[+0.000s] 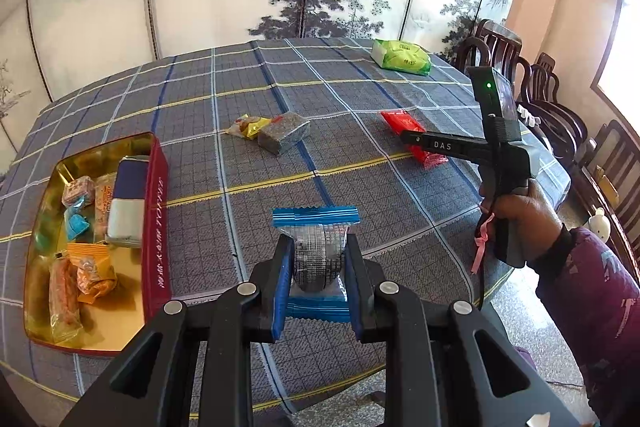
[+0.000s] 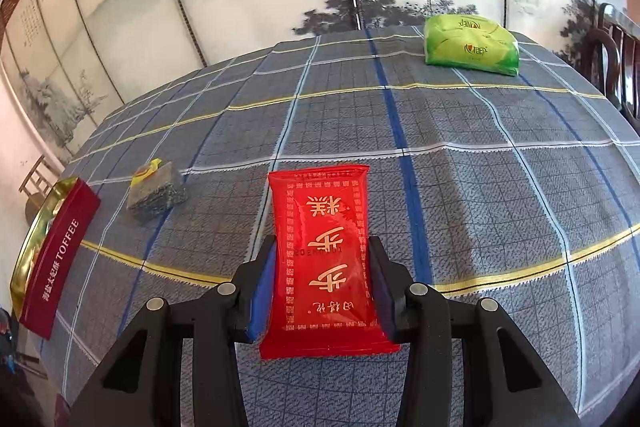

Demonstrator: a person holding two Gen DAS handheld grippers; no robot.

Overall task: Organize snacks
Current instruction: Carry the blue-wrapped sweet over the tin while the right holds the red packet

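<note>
Several wrapped snacks (image 1: pixel 86 227) lie inside the red toffee tin (image 1: pixel 156 211).

"TOFFEE" on red tin (image 2: pixel 60 259) side; "DAS" on right gripper (image 1: pixel 404 137) finger.

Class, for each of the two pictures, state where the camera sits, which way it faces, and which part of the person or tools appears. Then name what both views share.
Left wrist: on the left gripper, looking along the checked tablecloth toward the painted screen; its fingers clamp a blue-ended clear wrapped snack; the right gripper and hand show.
Right wrist: on the right gripper, closed on the red snack packet, facing the screen.
Shared: red toffee tin, grey block snack, green packet.
</note>
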